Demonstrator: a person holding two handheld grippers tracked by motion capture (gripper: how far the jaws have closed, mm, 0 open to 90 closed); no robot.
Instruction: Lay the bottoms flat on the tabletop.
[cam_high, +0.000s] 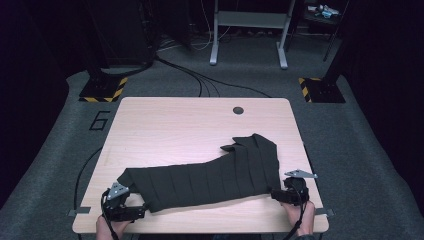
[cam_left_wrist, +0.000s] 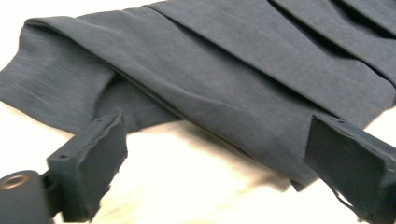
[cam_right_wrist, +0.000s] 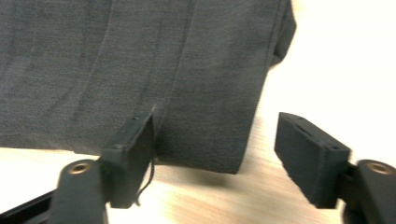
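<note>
A dark pleated cloth (cam_high: 210, 177) lay along the table (cam_high: 175, 125) toward six o'clock. The left gripper (cam_high: 131, 212) at seven o'clock stood wide open beside its corner; the right gripper (cam_high: 278, 196) at five o'clock stood partly open, gripping nothing.

My dark cloth (cam_left_wrist: 224, 70) runs off the top and right edges of the left gripper view, so I can't see its far end there. In the right gripper view it is cut off at the top and left and looks blurry. In the high view my hands (cam_high: 300, 217) are cut off at the near edge.
</note>
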